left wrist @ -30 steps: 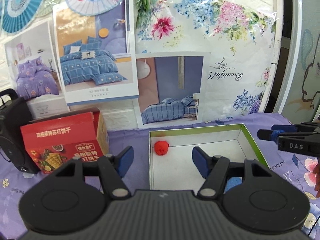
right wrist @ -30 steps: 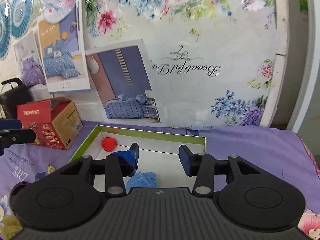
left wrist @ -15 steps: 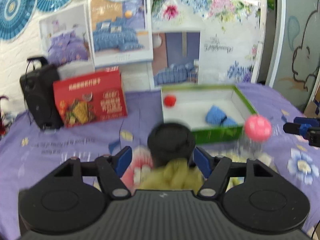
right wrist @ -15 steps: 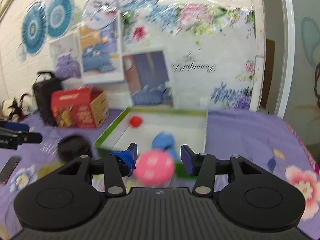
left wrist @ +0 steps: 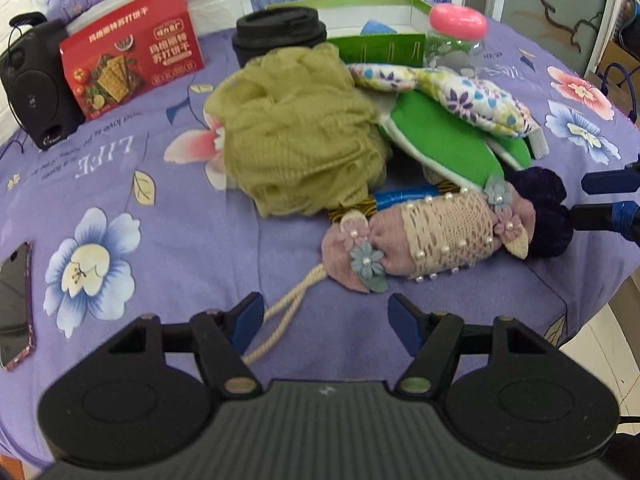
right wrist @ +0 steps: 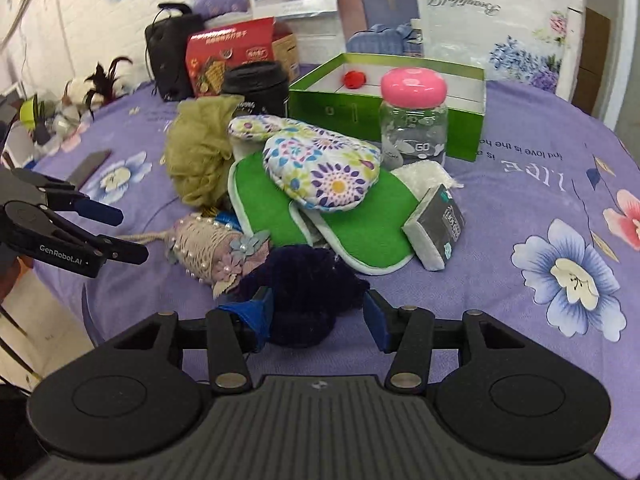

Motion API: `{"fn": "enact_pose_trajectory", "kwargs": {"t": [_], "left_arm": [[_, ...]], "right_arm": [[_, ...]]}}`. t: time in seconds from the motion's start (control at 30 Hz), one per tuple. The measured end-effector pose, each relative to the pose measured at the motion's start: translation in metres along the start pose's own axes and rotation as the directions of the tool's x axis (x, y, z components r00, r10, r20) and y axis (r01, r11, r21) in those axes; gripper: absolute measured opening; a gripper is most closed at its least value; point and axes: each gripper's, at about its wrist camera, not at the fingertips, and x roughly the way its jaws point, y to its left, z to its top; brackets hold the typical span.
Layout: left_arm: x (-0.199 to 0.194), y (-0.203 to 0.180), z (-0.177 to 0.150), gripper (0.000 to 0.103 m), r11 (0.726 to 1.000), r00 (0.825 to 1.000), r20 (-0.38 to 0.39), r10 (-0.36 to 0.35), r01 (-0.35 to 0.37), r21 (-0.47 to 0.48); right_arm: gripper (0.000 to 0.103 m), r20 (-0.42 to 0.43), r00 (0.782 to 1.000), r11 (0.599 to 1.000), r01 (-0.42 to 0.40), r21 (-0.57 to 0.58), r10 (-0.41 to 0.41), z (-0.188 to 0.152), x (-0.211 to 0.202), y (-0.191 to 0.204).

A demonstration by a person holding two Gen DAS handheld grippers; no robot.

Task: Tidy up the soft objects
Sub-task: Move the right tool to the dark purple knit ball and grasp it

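A heap of soft things lies on the purple flowered cloth: an olive mesh puff (left wrist: 296, 128), a floral padded mitt (left wrist: 464, 96) on a green pad (left wrist: 440, 140), a pink lace pouch (left wrist: 432, 236) with a cord, and a dark navy pompom (right wrist: 300, 284). The green box (right wrist: 384, 108) behind holds a red ball (right wrist: 354, 78) and a blue cloth (left wrist: 376, 26). My left gripper (left wrist: 326, 322) is open, just short of the pouch. My right gripper (right wrist: 318, 314) is open with the pompom between its fingers.
A pink-lidded clear jar (right wrist: 414, 116) and a black cup (left wrist: 280, 34) stand by the box. A red carton (left wrist: 132, 52) and black speaker (left wrist: 36, 84) stand at the back left. A phone (left wrist: 14, 304) lies left. A grey packet (right wrist: 438, 226) leans on the pad.
Both grippers have pulled back from the box and dropped low to the near side of the heap. The right one now straddles the pompom.
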Motion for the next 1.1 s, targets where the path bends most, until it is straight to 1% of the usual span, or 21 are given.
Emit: {"fn": "enact_pose_trajectory", "kwargs": {"t": [0.1,0.13,0.17,0.23,0.33,0.4,0.5,0.67,0.77,0.83,0.9,0.97,1.0,1.03,1.1], "left_arm": [[0.003,-0.002,0.001,0.07,1.0,1.0,-0.01,-0.012,0.012,-0.025],[0.002,-0.002,0.002,0.07,0.999,1.0,-0.008,-0.019,0.019,-0.031],[0.002,-0.003,0.002,0.07,0.999,1.0,-0.007,-0.026,0.025,-0.034],[0.002,-0.007,0.004,0.07,0.999,1.0,-0.006,-0.026,0.026,-0.029],[0.002,-0.013,0.007,0.07,0.999,0.999,-0.007,-0.034,0.034,-0.012],[0.0,-0.017,0.008,0.07,1.0,1.0,-0.002,-0.03,0.03,0.0],[-0.002,-0.021,0.008,0.07,0.999,0.999,0.008,-0.034,0.034,0.019],[-0.002,-0.027,0.008,0.07,0.999,0.999,0.004,-0.035,0.035,0.037],[-0.004,-0.028,0.007,0.07,0.999,1.0,0.005,-0.03,0.03,0.038],[-0.005,-0.027,0.007,0.07,0.999,1.0,0.008,-0.027,0.027,0.039],[-0.004,-0.026,0.008,0.07,0.999,0.999,0.006,-0.037,0.036,0.039],[-0.003,-0.028,0.01,0.07,0.998,0.999,0.007,-0.046,0.045,0.045],[-0.002,-0.03,0.01,0.07,0.997,0.999,0.008,-0.051,0.05,0.055],[-0.003,-0.032,0.011,0.07,0.996,0.998,0.013,-0.055,0.054,0.066],[-0.003,-0.037,0.013,0.07,0.993,0.997,0.023,-0.071,0.069,0.093]], "right_arm": [[0.036,0.003,1.0,0.998,0.0,-0.06,0.001,-0.004,0.008,0.013],[0.039,0.012,1.0,0.997,0.014,-0.073,-0.014,-0.005,0.011,0.016],[0.04,0.023,0.999,0.997,0.026,-0.078,-0.024,-0.005,0.013,0.018],[0.041,0.022,1.0,0.998,0.021,-0.065,-0.019,-0.004,0.013,0.016],[0.042,0.004,1.0,1.0,-0.007,-0.006,0.007,0.0,0.01,0.009],[0.042,-0.001,1.0,1.0,-0.012,-0.019,0.012,-0.002,0.008,0.013],[0.045,-0.003,1.0,0.998,0.014,-0.061,-0.014,-0.009,0.012,0.02],[0.053,0.004,0.998,0.99,0.064,-0.125,-0.064,-0.006,0.026,0.026],[0.054,0.003,0.998,0.991,0.058,-0.124,-0.058,-0.007,0.028,0.021],[0.055,0.02,0.998,0.996,0.067,-0.058,-0.066,-0.008,0.019,0.007],[0.057,0.016,0.996,0.996,0.083,-0.012,-0.083,-0.008,0.009,-0.009],[0.06,0.022,0.992,0.992,0.125,0.014,-0.126,-0.009,-0.006,-0.023],[0.06,0.028,0.985,0.985,0.17,0.02,-0.171,-0.009,-0.014,-0.029],[0.06,0.034,0.972,0.973,0.231,0.024,-0.232,-0.01,-0.022,-0.035],[0.061,0.049,0.928,0.928,0.367,0.055,-0.37,-0.01,-0.036,-0.05]]}}
